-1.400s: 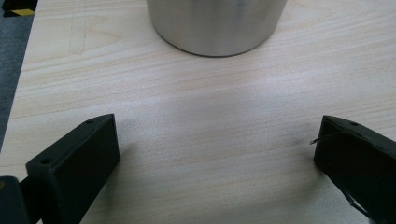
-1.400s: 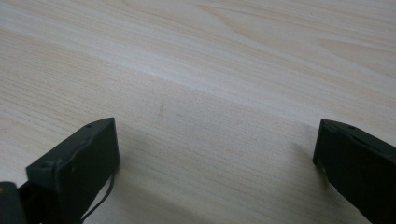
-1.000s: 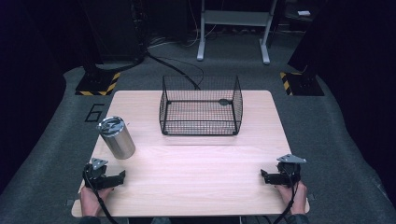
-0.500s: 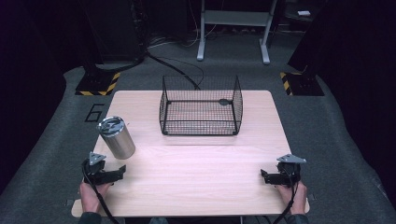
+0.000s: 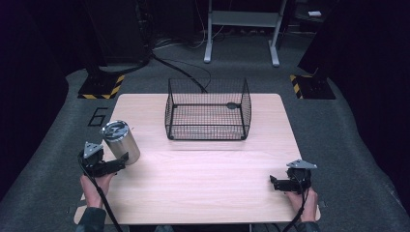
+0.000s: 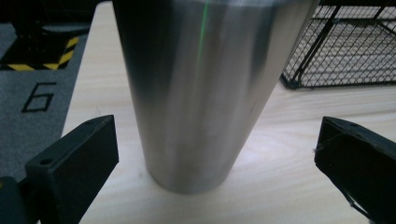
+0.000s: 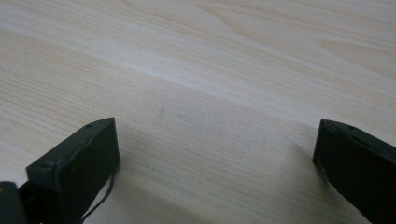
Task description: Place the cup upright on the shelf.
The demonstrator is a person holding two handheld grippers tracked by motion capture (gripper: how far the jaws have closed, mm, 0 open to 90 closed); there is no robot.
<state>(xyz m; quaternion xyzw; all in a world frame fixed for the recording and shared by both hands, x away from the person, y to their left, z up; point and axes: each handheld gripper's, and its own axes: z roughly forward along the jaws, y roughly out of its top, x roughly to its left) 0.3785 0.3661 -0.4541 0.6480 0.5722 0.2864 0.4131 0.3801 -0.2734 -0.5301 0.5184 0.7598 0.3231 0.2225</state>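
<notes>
While upright: one tumbler [image 5: 121,141], two tools.

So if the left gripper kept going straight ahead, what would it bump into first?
The cup. It stands upright right in front of the left gripper, between the open jaws, which do not touch it yet. The basket is farther off to one side.

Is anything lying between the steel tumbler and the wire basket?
Nothing: in the high view, only bare wood of the table separates the steel tumbler from the wire basket. The left gripper view shows the same bare strip.
</notes>
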